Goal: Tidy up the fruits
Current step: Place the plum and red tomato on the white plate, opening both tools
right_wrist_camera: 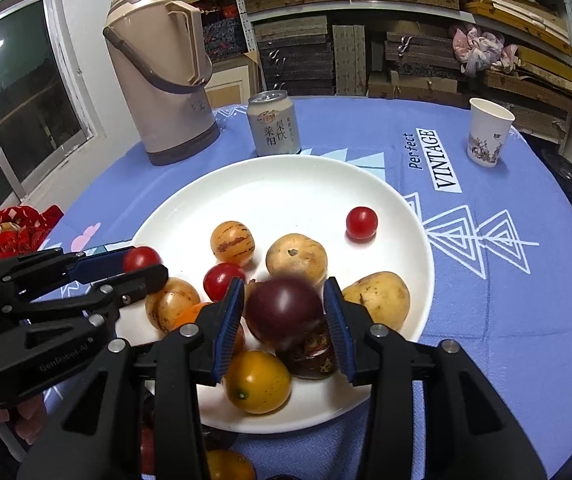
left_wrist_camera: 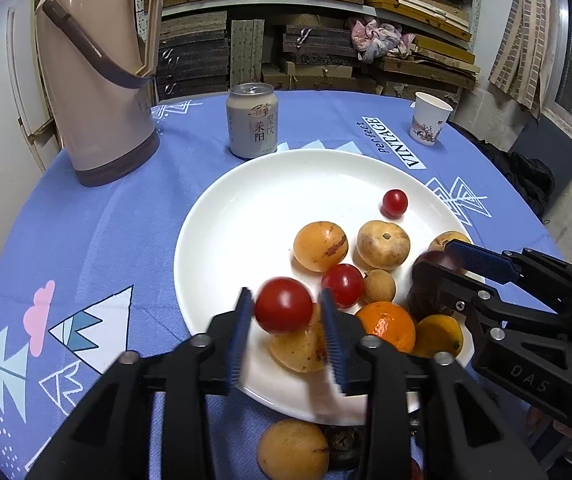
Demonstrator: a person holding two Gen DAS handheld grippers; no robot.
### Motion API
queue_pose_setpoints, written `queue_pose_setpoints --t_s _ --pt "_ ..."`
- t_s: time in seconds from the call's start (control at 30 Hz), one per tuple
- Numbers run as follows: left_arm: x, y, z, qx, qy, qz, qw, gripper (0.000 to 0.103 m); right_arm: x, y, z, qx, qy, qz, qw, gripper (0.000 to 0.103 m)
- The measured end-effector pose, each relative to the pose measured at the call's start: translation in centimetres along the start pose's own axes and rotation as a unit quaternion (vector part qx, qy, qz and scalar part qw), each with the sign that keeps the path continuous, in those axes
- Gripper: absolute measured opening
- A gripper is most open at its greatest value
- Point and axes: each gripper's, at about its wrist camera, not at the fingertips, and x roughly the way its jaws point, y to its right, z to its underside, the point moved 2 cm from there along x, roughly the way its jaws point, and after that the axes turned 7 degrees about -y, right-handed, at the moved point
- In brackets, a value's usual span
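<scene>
Blue-padded fingers of the left gripper (left_wrist_camera: 286,312) are framing a red cherry tomato (left_wrist_camera: 283,305) over the near rim of the white plate (left_wrist_camera: 221,216). The tomato is blurred, and a sliver of gap is showing on both sides of it, so the pads are probably no longer pressing it; it looks to be dropping free rather than being carried. No earlier view is on hand to confirm that.

On the other side, the right gripper (right_wrist_camera: 283,312) is standing part-open around a dark purple fruit (right_wrist_camera: 283,312), likewise smeared, with daylight between fruit and each pad. Both tools are tilting down over the same heap, which fits letting fruit fall onto the plate, not lifting it away.

Beneath them, an orange (left_wrist_camera: 386,326), yellow-brown fruits, another tomato (left_wrist_camera: 342,285) and a dark brown fruit (right_wrist_camera: 312,354) are crowding the plate's near side, while one tomato (right_wrist_camera: 361,222) is sitting apart toward the far rim. More fruit is waiting on the blue tablecloth (left_wrist_camera: 105,220) just below the plate's near edge, including a yellow-brown one (left_wrist_camera: 293,450), so the sorting is seemingly not finished. A flask (left_wrist_camera: 93,76), can (left_wrist_camera: 251,126) and paper cup (left_wrist_camera: 428,118) are standing well behind.
</scene>
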Motion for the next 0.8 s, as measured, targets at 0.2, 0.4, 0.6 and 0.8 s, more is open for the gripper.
queue_pose_setpoints --t_s 0.2,0.4,0.6,0.8 --pt "-1.0 0.5 0.2 0.011 0.024 -0.013 0.9996 0.052 -1.4 -0.6 0.2 -0.013 0.02 -0.011 1.0 0.042" --pt "-2.6 1.4 0.3 0.027 0.053 -0.034 0.9977 0.066 -3.0 -0.2 0.8 -0.004 0.035 -0.023 0.999 0.051" --pt "-3.4 2.3 0.6 0.041 0.064 -0.039 0.9963 0.07 -4.6 0.2 1.8 0.001 0.054 -0.019 0.998 0.06" --pt "-3.7 2.3 1.9 0.041 0.06 -0.043 0.9964 0.075 -5.4 1.3 3.5 0.019 0.057 -0.022 0.998 0.064"
